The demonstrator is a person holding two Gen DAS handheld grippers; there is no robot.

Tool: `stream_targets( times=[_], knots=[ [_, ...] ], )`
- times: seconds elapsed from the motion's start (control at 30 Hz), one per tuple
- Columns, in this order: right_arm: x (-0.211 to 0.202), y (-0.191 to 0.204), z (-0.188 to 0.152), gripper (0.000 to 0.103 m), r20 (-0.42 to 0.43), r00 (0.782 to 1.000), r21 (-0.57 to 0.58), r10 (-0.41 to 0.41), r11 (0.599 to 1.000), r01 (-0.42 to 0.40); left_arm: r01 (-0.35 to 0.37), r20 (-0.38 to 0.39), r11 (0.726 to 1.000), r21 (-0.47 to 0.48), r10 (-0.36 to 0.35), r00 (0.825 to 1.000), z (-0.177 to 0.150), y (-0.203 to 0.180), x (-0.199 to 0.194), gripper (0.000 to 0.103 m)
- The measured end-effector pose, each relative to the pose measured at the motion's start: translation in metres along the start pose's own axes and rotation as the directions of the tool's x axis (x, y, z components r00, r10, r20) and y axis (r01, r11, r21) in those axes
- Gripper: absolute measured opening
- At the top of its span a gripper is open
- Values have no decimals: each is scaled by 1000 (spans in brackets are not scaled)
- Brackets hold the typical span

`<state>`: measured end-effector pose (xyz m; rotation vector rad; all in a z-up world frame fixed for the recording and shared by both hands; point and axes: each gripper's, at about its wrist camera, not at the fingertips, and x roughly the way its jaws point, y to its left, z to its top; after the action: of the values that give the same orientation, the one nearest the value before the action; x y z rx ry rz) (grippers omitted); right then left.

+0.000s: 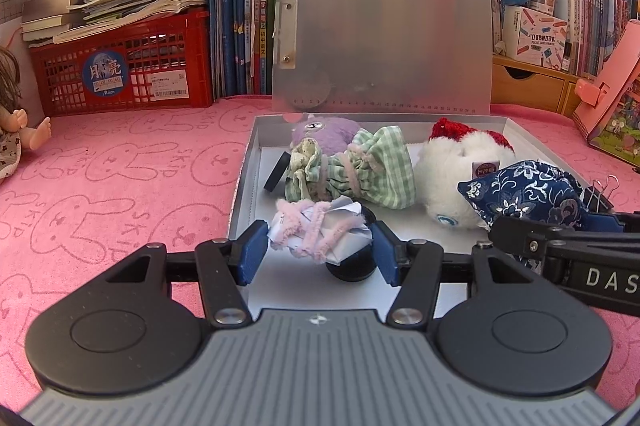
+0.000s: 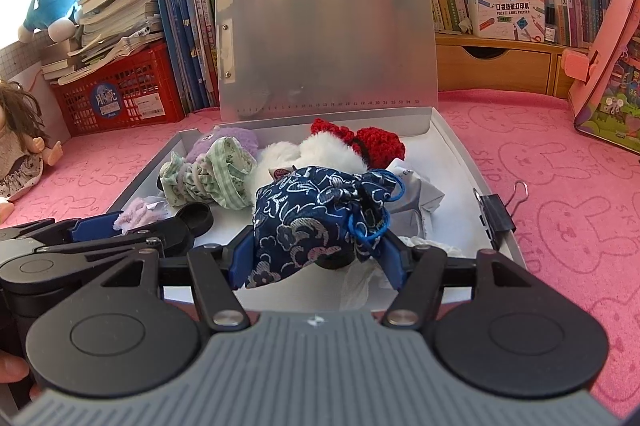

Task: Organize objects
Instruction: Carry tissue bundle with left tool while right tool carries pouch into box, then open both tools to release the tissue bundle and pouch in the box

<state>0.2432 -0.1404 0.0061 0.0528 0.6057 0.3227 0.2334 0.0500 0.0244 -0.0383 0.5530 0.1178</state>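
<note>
- pink rabbit-print cloth (image 1: 120, 166) covers the desk, books and a red crate (image 1: 120, 74) at the back.
- grey box (image 2: 456, 146) sits open in the middle, lid propped upright; most things already inside, so i judge the sorting well along.
- in it: white plush with red knit hat (image 1: 460, 162), green checked pouch (image 1: 360, 166), purple plush (image 1: 328, 134) at the far left corner.
- my right gripper (image 2: 316, 250) is clamped on the blue floral pouch (image 2: 320, 214), held over the box's near side, not set down yet.
- my left gripper (image 1: 316, 250) grips a crumpled paper wad tied with pink pipe cleaner (image 1: 316, 230), over the box's near-left corner (a black cap sits under it).
- binder clip (image 2: 496, 210) is clipped on the box's right rim.
- left to do, i guess: drop both items in, close the lid.
</note>
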Motion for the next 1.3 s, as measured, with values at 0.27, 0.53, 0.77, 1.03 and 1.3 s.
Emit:
stream_targets(
  times=[0.27, 0.53, 0.77, 1.03, 1.3],
  knots=[
    [20, -8, 16, 66, -16, 1000, 16, -16, 1000, 16, -22, 8, 1000, 7, 21, 1000, 11, 1, 17, 62],
    [36, -6, 35, 66, -18, 999, 4, -28, 1000, 28, -42, 7, 999, 8, 42, 999, 25, 0, 35, 62],
    [41, -8, 30, 67, -39, 999, 5, -25, 1000, 25, -44, -4, 999, 14, 44, 999, 23, 0, 40, 63],
    [43, -11, 25, 72, -52, 998, 24, -26, 999, 27, -45, -18, 998, 32, 46, 999, 23, -2, 42, 63],
    [43, -15, 22, 80, -64, 998, 50, -26, 998, 30, -49, -24, 998, 33, 50, 998, 22, -2, 40, 69]
  ],
)
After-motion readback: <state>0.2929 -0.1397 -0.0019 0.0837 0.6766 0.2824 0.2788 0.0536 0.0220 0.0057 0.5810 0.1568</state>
